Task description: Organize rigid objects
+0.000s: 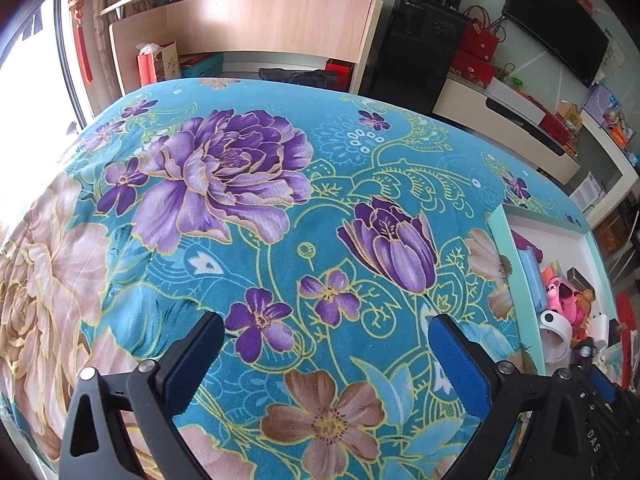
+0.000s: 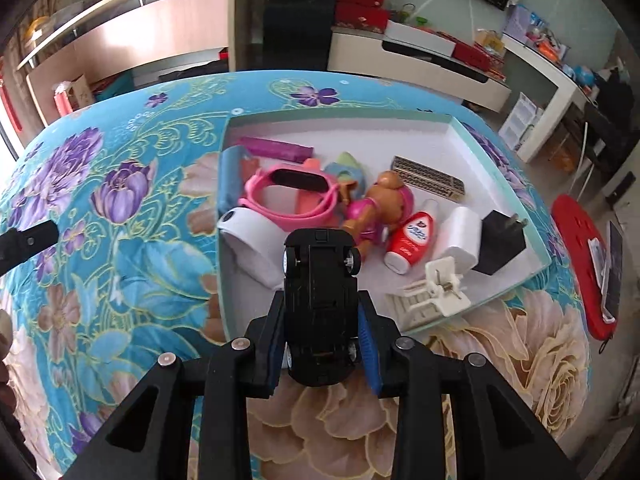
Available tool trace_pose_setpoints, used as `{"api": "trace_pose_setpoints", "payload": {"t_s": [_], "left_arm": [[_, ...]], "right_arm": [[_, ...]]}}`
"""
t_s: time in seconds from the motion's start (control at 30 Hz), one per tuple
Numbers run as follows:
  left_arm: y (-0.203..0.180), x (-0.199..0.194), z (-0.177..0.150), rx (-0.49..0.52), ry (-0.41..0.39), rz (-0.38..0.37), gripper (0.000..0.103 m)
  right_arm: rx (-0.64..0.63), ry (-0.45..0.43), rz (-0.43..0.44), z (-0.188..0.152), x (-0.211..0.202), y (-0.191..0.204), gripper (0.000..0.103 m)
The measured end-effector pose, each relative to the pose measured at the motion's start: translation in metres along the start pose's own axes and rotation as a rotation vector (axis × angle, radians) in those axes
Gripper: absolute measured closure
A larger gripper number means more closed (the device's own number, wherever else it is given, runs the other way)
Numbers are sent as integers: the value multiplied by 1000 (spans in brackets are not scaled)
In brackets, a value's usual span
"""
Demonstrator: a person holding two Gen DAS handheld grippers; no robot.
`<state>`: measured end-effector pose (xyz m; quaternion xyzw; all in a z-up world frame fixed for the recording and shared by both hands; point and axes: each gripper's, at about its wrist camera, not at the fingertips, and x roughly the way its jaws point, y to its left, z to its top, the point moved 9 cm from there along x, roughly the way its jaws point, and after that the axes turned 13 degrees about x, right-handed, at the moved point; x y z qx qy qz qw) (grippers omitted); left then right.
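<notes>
one toy car (image 2: pixel 320 280) underside up, lengthwise along tool (image 2: pixel 320 300).

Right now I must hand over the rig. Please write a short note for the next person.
Left gripper: open, nothing in it, above the flowered cloth.
Right gripper: shut on a black toy car, underside up, over the near edge of the shallow box.
Done: pink band, red bottle, black plug and other items lie in the box.
Left: place the car inside.
</notes>
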<state>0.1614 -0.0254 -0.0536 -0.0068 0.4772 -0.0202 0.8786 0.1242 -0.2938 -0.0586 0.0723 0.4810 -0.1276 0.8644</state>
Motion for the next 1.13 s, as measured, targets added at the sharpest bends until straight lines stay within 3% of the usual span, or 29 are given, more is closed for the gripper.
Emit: {"api": "trace_pose_setpoints", "payload": {"t_s": [0.1,0.33,0.4,0.77,1.13], "left_arm": [[-8,-4,-1,20,-6,-9,0],[-20,-12,-16,63,-3,-19,0],[-20,-15,-21,69,-4,-18,0],[-24,-22,-59,154,26,29,0],[-32,-29,-61,206,-11,61,0]], "right_arm": [[3,-16,21,1,-7,-2,56],[-47,-26,45,-14,-27,9,50],[-57,-24,56,-19,-30,13,38],[-55,4,93,-36,-31,18,38],[-40,14,105,-37,-29,15,38]]}}
